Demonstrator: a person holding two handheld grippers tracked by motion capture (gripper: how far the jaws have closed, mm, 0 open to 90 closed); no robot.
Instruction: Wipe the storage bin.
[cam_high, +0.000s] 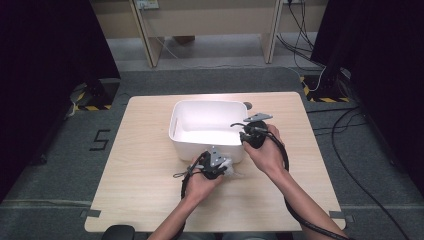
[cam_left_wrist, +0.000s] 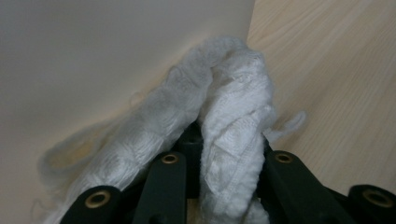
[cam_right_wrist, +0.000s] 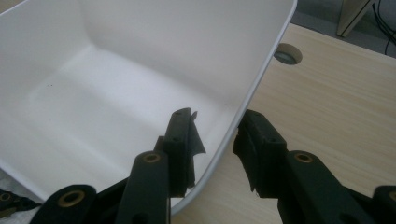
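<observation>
Pale wood tabletop (cam_high: 150, 190) carries a white plastic bin (cam_high: 200, 142), empty, near its middle. At the bin's right rim the right claw (cam_right_wrist: 215, 140) straddles the wall, jaws parted with one inside and one outside, apparently not yet pinching. Against the bin's near outer wall the left claw (cam_left_wrist: 219, 163) is clamped on a white knitted cloth (cam_left_wrist: 233, 107). Lifting the cloth clear of the rim while the bin is steadied looks wise.

Wood table (cam_high: 150, 190) bears white tub (cam_high: 200, 141), white cloth (cam_high: 234, 171)
</observation>
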